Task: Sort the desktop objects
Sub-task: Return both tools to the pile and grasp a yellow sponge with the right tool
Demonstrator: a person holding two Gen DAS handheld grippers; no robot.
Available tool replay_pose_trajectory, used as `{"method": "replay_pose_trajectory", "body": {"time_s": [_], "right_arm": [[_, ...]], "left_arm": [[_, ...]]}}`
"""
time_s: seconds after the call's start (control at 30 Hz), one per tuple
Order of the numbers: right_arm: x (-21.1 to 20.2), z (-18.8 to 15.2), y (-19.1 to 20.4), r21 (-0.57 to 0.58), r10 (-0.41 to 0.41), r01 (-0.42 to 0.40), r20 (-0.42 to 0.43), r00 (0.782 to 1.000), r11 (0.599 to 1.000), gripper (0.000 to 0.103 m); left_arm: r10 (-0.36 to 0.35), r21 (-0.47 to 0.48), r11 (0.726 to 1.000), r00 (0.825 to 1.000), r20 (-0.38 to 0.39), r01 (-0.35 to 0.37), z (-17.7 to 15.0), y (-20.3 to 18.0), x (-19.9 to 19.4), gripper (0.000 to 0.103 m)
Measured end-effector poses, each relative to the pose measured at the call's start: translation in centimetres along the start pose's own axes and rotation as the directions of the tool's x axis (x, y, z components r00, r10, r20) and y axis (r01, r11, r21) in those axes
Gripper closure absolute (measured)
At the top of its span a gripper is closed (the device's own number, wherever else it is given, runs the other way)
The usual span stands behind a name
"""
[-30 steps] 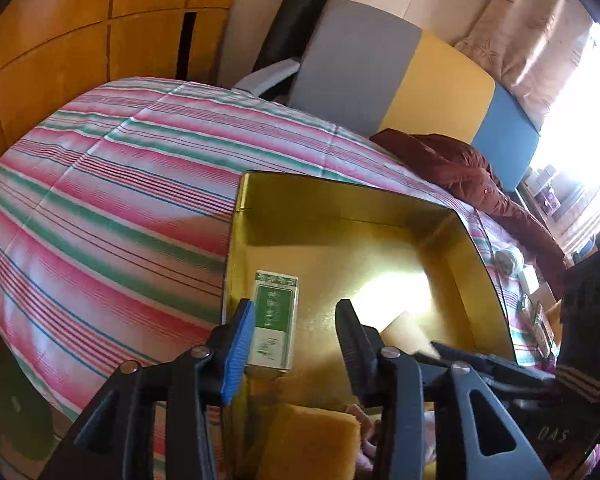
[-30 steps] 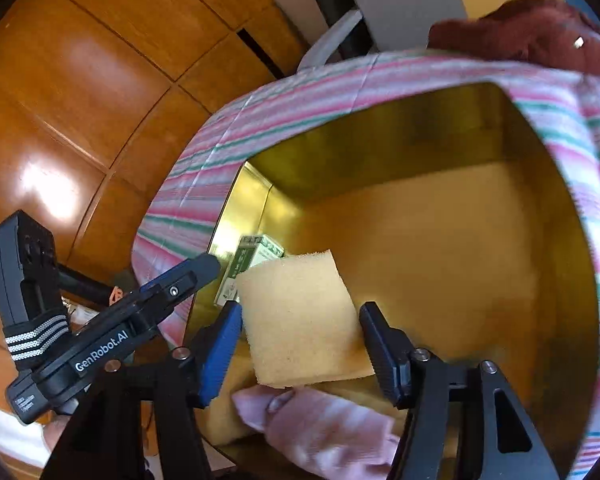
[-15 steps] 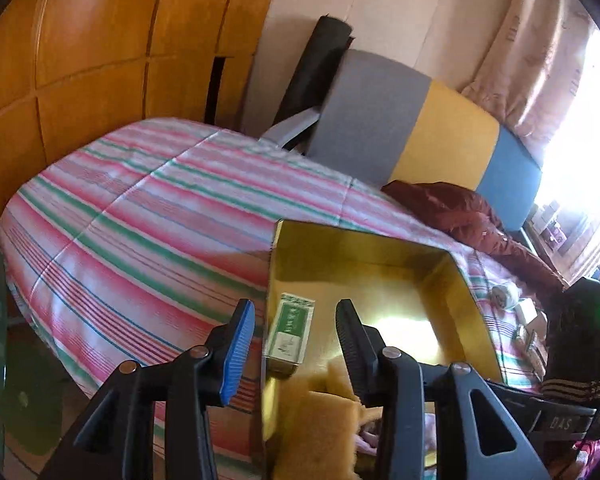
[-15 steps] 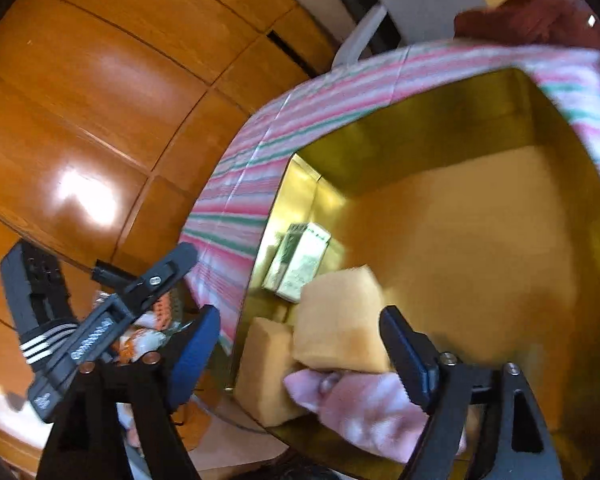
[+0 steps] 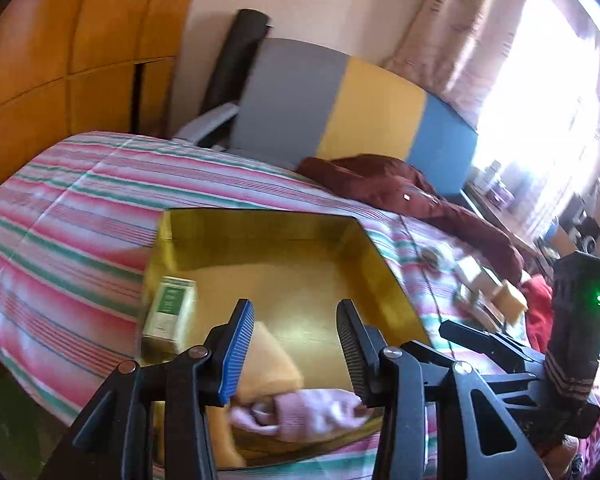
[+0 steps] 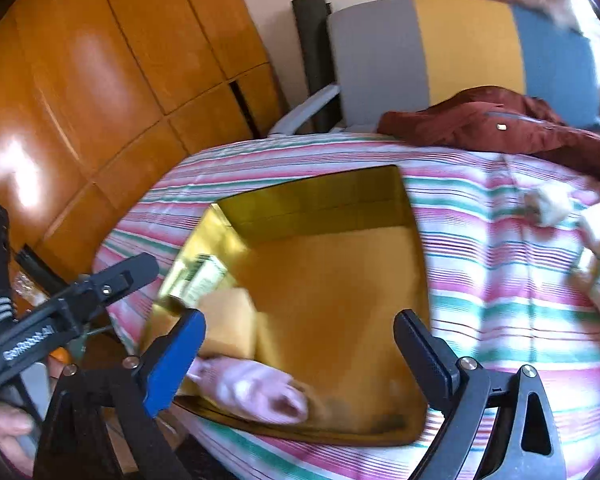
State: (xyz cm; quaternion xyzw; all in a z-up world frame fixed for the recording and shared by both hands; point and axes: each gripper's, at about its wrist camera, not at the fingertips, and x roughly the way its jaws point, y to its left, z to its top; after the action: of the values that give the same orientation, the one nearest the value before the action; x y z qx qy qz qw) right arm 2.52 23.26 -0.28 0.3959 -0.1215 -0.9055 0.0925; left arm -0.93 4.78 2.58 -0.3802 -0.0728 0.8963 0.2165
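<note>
A gold tray lies on a striped bedspread. Inside it, at the near left corner, are a green and white box, a yellow sponge and a pink cloth. My left gripper hovers above the tray's near edge, partly open, with nothing between its fingers. My right gripper hangs over the tray's near side; its jaws are opening wide and nothing is between them.
A maroon jacket lies on the bed beyond the tray. Several small items are scattered on the bedspread to the right. A grey, yellow and blue cushion stands behind, wooden panels at the left.
The right gripper opened and let go of the yellow sponge, which now lies in the tray by the pink cloth. Both grippers rose and drew back from the tray.
</note>
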Motion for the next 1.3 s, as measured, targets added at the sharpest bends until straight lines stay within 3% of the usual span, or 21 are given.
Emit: {"method": "replay_pose_trajectory", "body": {"time_s": [0.23, 0.47, 0.6, 0.83, 1.07, 1.2, 1.3], "right_arm": [[-3.1, -1.0, -7.2, 0.156, -0.045, 0.054, -0.056, 0.997, 0.986, 0.007], [-9.2, -2.4, -15.8, 0.327, -0.136, 0.155, -0.081, 0.987, 0.932, 0.007], [-13.2, -2.9, -19.6, 0.277, -0.233, 0.258, -0.118, 0.965, 0.926, 0.006], [-16.2, -4.6, -27.0, 0.139, -0.366, 0.409, -0.256, 0.895, 0.902, 0.005], [-13.5, -5.1, -31.0, 0.053, -0.346, 0.394, -0.383, 0.857, 0.918, 0.005], [-11.4, -5.4, -31.9, -0.02, -0.354, 0.389, -0.456, 0.817, 0.921, 0.005], [-10.8, -5.4, -32.3, -0.042, -0.373, 0.401, -0.463, 0.804, 0.915, 0.014]], "left_arm": [[-0.125, 0.099, 0.986, 0.989, -0.078, 0.133, -1.0, -5.7, 1.5, 0.06], [-0.227, 0.175, 0.949, 0.954, -0.193, 0.261, -2.5, -11.9, 3.7, 0.06], [-0.28, 0.204, 0.919, 0.922, -0.266, 0.338, -3.5, -14.9, 4.9, 0.06], [-0.31, 0.239, 0.882, 0.883, -0.352, 0.406, -5.2, -18.5, 6.4, 0.06], [-0.294, 0.242, 0.876, 0.859, -0.419, 0.418, -6.6, -20.1, 8.3, 0.06], [-0.286, 0.246, 0.873, 0.849, -0.444, 0.422, -7.1, -20.9, 9.1, 0.06], [-0.289, 0.246, 0.867, 0.84, -0.459, 0.433, -7.4, -21.8, 9.7, 0.06]]}}
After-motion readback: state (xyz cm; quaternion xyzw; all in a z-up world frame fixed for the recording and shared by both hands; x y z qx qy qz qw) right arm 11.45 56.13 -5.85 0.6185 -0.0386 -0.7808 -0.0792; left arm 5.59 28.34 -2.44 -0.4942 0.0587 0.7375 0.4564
